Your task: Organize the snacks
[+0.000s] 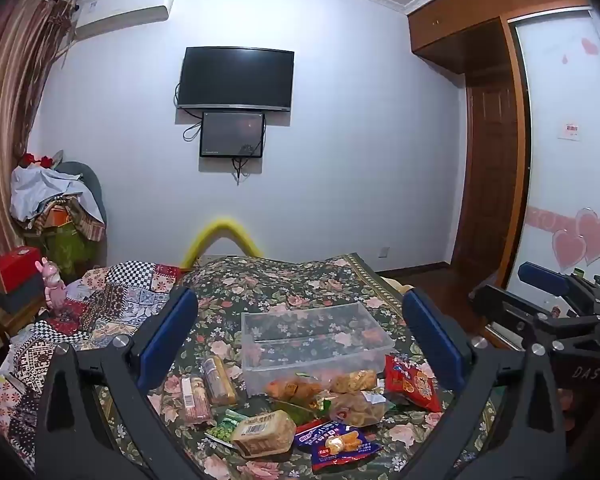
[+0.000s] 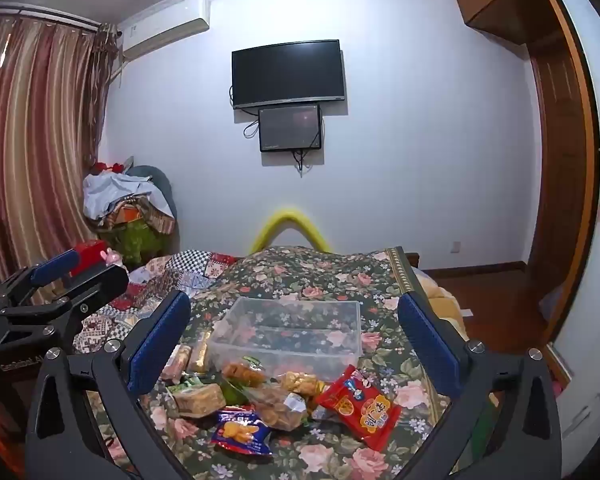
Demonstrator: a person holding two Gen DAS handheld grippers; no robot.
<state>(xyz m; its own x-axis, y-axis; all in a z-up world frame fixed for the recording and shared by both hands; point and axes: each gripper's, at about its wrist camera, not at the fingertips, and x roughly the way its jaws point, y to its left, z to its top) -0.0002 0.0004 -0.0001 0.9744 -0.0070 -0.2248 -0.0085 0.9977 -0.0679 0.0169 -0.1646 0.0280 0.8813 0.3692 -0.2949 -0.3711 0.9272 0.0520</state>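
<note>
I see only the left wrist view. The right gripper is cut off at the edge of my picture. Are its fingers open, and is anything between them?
Observer: They are open. In the right wrist view the right gripper has both fingers wide apart and holds nothing. The snacks lie ahead of it.
Operator: The red packet is half hidden behind my own finger. Is it free to take?
Observer: The red packet shows whole there. It lies flat on the floral cloth, printed face up, and only its left corner rests against the snack pile.
</note>
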